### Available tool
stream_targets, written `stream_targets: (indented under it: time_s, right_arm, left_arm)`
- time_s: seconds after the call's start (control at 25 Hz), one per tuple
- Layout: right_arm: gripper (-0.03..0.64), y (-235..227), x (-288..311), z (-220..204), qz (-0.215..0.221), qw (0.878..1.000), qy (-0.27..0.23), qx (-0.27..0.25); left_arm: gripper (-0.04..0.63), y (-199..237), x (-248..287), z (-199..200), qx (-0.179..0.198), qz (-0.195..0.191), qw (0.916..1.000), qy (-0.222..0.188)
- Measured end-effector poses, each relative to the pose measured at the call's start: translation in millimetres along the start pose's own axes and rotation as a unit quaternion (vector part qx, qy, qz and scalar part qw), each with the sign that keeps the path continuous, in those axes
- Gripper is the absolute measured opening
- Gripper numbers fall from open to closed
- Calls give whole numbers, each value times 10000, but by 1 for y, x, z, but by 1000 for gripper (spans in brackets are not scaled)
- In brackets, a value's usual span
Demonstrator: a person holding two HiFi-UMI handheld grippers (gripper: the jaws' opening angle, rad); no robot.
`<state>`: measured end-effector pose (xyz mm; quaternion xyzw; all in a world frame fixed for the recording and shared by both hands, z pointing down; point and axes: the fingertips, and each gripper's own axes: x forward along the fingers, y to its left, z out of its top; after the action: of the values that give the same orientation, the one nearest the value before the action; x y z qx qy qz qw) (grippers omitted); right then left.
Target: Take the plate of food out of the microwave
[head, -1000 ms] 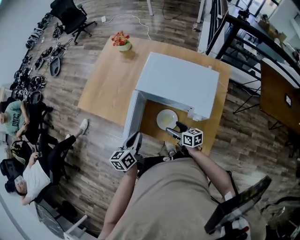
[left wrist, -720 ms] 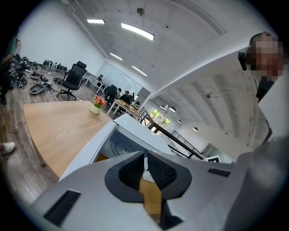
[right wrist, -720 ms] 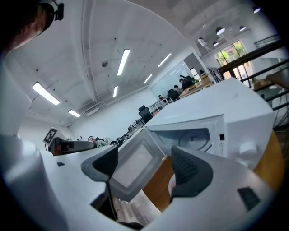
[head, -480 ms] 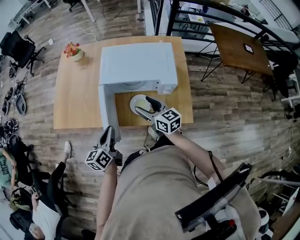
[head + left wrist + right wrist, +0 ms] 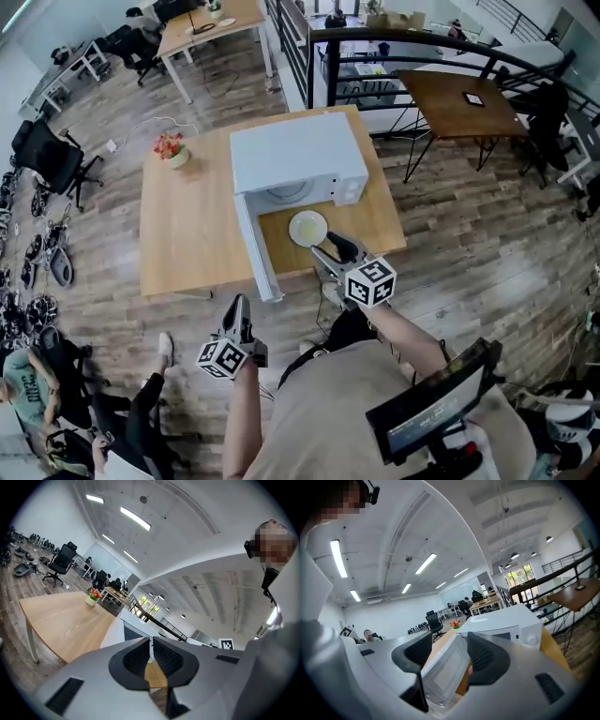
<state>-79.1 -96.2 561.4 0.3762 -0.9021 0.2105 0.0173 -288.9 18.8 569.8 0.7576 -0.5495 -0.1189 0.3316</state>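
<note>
Plate of food (image 5: pixel 307 228) on the table (image 5: pixel 187 234), just in front of the open microwave (image 5: pixel 295 155). The right gripper (image 5: pixel 324 245) is nearer and points at the plate from just beside it, its 2 jaws apart, empty and just closing. The left gripper (image 5: pixel 238 309) is well apart, jaws together on nothing.

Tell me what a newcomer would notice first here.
The white microwave sits on the wooden table with its door swung wide open. A pale plate lies on the table just in front of it. A pot of red flowers stands near the table's far left corner.
</note>
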Motion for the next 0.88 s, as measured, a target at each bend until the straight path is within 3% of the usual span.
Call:
stream_targets:
  time_s: [0.28,0.52,0.72,0.88]
  right_arm:
    - [244,-4,-96,4,-724,9968,-118,-327]
    - [244,-13,-161,-2,-1070,9936,-354,-10]
    - [244,9,-186,14,-809,9950,-582,22]
    - [244,46,-197,16,-345,9967,-728,-97]
  left_arm:
    - [6,-11,-33,-14,65,-421,9990,-150]
    - [6,-30,-63,-24,245,-397,9987,-227]
    - [6,-65,-87,-17,519,-421,9963,-546]
    - [5,-87,-113,-32,717,-293,9963,-361]
